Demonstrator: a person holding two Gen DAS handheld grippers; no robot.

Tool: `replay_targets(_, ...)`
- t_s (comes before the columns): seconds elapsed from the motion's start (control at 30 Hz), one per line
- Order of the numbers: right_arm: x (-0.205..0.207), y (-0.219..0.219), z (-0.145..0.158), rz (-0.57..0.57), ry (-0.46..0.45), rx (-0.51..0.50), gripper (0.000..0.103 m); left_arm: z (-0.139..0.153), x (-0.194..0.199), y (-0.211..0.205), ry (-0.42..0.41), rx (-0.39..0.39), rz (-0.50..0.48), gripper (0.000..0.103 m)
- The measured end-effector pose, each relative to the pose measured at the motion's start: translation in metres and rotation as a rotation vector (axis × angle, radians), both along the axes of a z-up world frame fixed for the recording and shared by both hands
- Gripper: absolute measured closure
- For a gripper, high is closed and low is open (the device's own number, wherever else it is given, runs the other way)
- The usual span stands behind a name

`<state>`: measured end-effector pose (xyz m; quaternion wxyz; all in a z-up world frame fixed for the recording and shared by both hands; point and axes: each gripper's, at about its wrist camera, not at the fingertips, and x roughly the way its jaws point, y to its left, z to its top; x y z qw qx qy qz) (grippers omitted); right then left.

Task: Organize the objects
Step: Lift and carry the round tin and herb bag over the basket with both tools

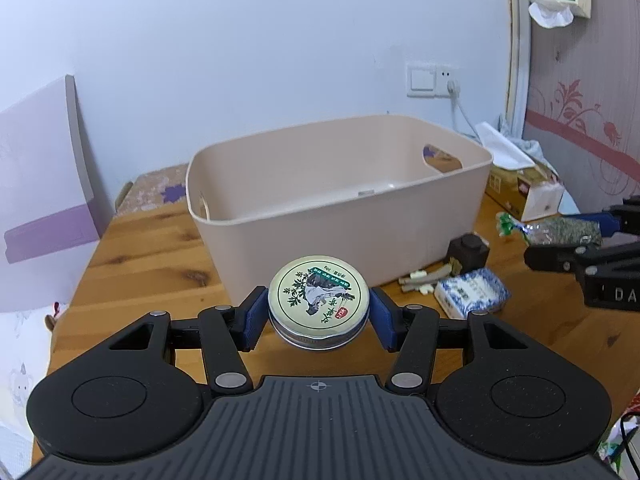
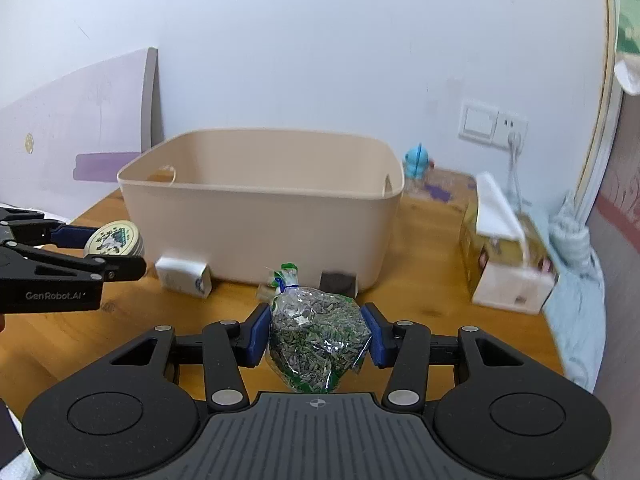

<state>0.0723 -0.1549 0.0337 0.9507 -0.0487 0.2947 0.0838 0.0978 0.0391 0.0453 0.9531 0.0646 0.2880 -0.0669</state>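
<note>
My left gripper (image 1: 318, 316) is shut on a round metal tin (image 1: 319, 300) with a printed lid, held above the wooden table in front of the beige plastic bin (image 1: 280, 208). My right gripper (image 2: 316, 332) is shut on a clear bag of dried green herbs (image 2: 316, 336), held in front of the same bin (image 2: 256, 232). The left gripper with the tin (image 2: 114, 240) shows at the left of the right wrist view. The right gripper with the bag (image 1: 564, 232) shows at the right of the left wrist view. The bin looks empty.
On the table by the bin's front lie a blue-and-white packet (image 1: 472, 292), a dark brown block (image 1: 468, 252) and some sticks (image 1: 424, 278). A tissue box (image 2: 504, 256) stands at the right, a blue toy (image 2: 418, 160) behind the bin. A wall socket (image 1: 432, 80) is behind.
</note>
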Motion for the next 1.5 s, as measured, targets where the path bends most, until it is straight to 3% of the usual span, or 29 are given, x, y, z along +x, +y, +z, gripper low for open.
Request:
replay_targets(0.33, 0.014, -0.002, 0.023, 0.012, -0.071, -0.023, 0.057, 0.022, 0.011, 0.003, -0.056, -0.006, 0.015, 0.048)
replay_targets(0.93, 0.059, -0.006, 0.041, 0.024, -0.107, -0.020, 0.057, 0.055, 0.062, 0.000, -0.139, 0.036, 0.024, 0.048)
replay_targets(1.23, 0.091, -0.010, 0.044, 0.018, -0.115, 0.025, 0.057, 0.055, 0.098, -0.008, -0.136, 0.064, 0.033, 0.048)
replay_targets(1.5, 0.124, -0.009, 0.034, 0.024, -0.095, 0.045, 0.057, 0.037, 0.133, -0.016, -0.077, 0.083, 0.079, 0.047)
